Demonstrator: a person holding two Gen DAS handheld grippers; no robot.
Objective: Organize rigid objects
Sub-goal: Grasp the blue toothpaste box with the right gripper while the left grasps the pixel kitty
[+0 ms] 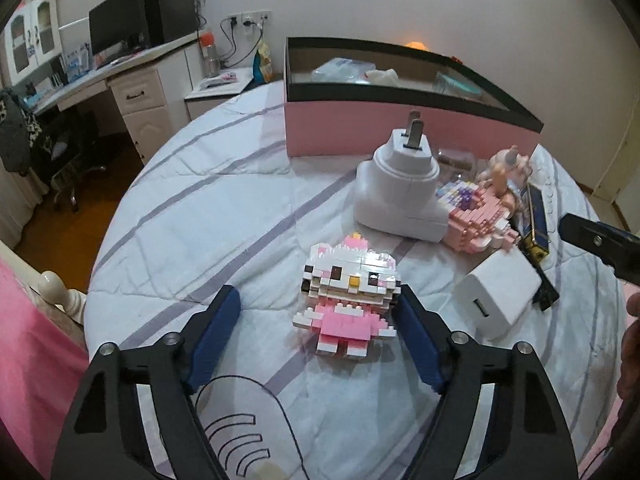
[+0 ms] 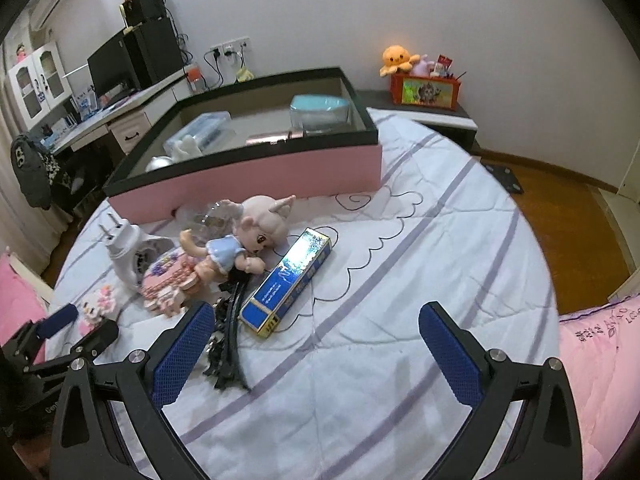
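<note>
**Left gripper straddled the brick cat figure on the quilt**

The left gripper (image 1: 316,304) stood with its jaws part open around the pink-and-white toy-brick cat figure (image 1: 346,300), which stood on the white, lilac-striped quilt (image 1: 192,216). The right blue pad (image 1: 416,344) lay against the figure's side, while the left pad stood clear of it, so nothing was gripped.

Only the left wrist view showed the white square USB charger block (image 1: 498,300), just right of the figure. Only the right wrist view showed the big-headed plastic doll in a blue dress (image 2: 236,244) clearly, along with a bundle of black cables (image 2: 230,336) beside the right gripper's left finger. The right gripper (image 2: 318,320) hung wide open over bare quilt, holding nothing.

Behind the figure stood a white plug adapter (image 1: 400,192) with its prongs up, and a pink brick model (image 1: 476,220) touched it. A long blue and gold carton (image 2: 288,280) lay near the cables; its print was too small to read. The pink open box with a black rim (image 2: 256,176) sat along the quilt's far edge, with a teal tub (image 2: 318,114) and clear packets inside.

At the right edge, pink bedding (image 2: 600,352) carried unreadable lettering.
</note>
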